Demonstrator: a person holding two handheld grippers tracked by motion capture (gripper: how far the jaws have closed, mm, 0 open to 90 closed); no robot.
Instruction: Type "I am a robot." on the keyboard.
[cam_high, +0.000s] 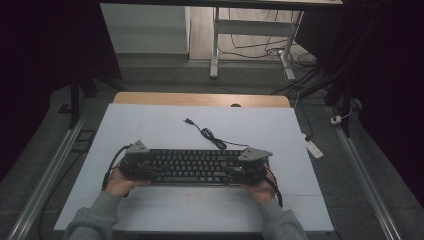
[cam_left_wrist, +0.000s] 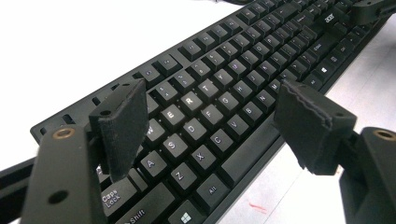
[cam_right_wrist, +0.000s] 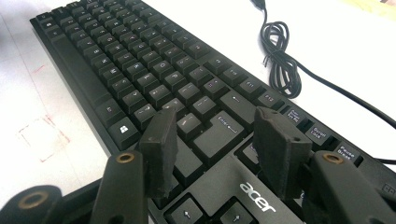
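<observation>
Both forearms are reaching in side by side; the left gripper (cam_high: 150, 167) and right gripper (cam_high: 235, 169) are pointing inward, jaws standing apart.

Dim room, dark curtains (cam_high: 45, 45) at both sides, grey floor (cam_high: 165, 75) with loose cables (cam_high: 260, 47) past the far end. White-topped table (cam_high: 150, 125) with wooden far edge (cam_high: 200, 99), metal rails (cam_high: 47, 172) flanking. White desk frame (cam_high: 250, 30) and pale cabinet (cam_high: 145, 30) behind.

A white table top (cam_high: 165, 130) carries a black keyboard (cam_high: 192, 166) near its front edge; behind the keyboard, its coiled cable (cam_high: 212, 136) lies flat on the surface.
</observation>
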